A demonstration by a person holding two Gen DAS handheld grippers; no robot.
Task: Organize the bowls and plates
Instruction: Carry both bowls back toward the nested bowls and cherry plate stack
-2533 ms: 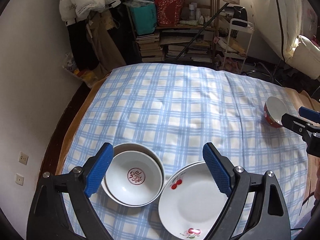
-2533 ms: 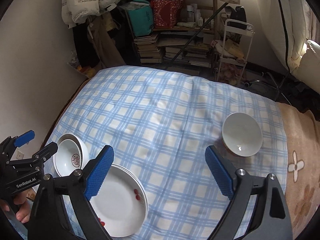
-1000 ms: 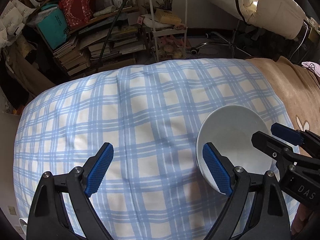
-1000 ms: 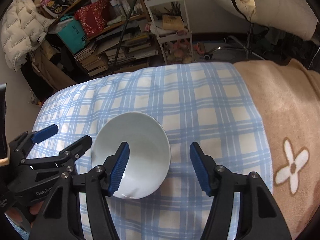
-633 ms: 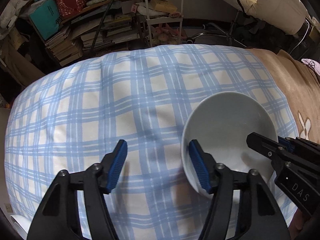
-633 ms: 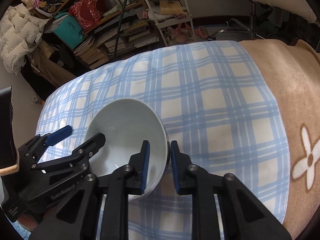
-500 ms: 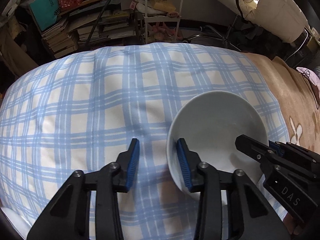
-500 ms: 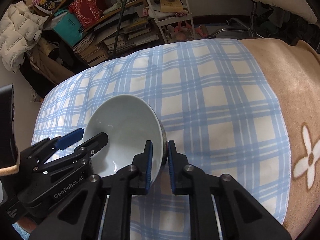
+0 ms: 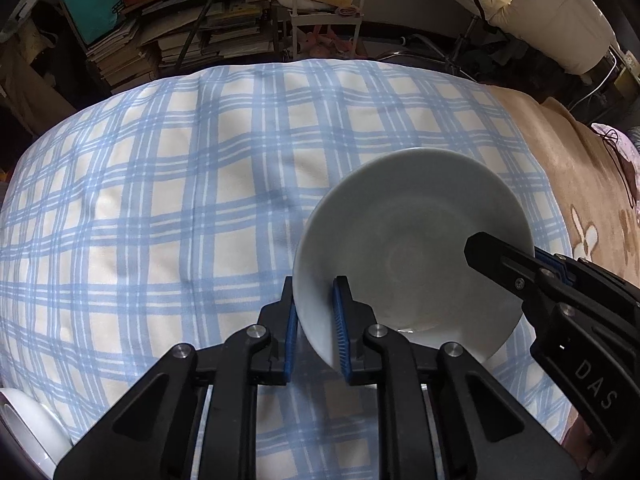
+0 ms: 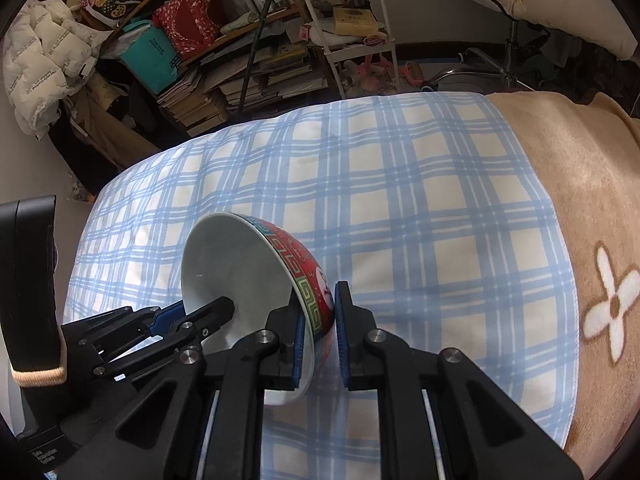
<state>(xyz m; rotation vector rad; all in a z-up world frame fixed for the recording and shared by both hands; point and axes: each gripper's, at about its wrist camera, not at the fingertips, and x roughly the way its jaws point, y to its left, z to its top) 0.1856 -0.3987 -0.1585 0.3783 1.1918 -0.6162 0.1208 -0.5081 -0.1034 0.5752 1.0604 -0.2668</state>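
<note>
The left gripper [image 9: 313,316] has just closed its jaws on the near-left rim of the bowl [image 9: 412,252]. The right gripper [image 10: 319,334] jaws pinch the opposite rim. The bowl tilts between them over the checked bedsheet [image 9: 160,200]; a bookshelf [image 10: 224,64] stands beyond.

Left wrist view looks steeply down along its jaws, close over the bowl [image 9: 416,256] rim clamped between them. Right wrist view does likewise from the opposite rim. Both share the bowl and checked cloth [image 10: 420,200] beyond the jaws.
</note>
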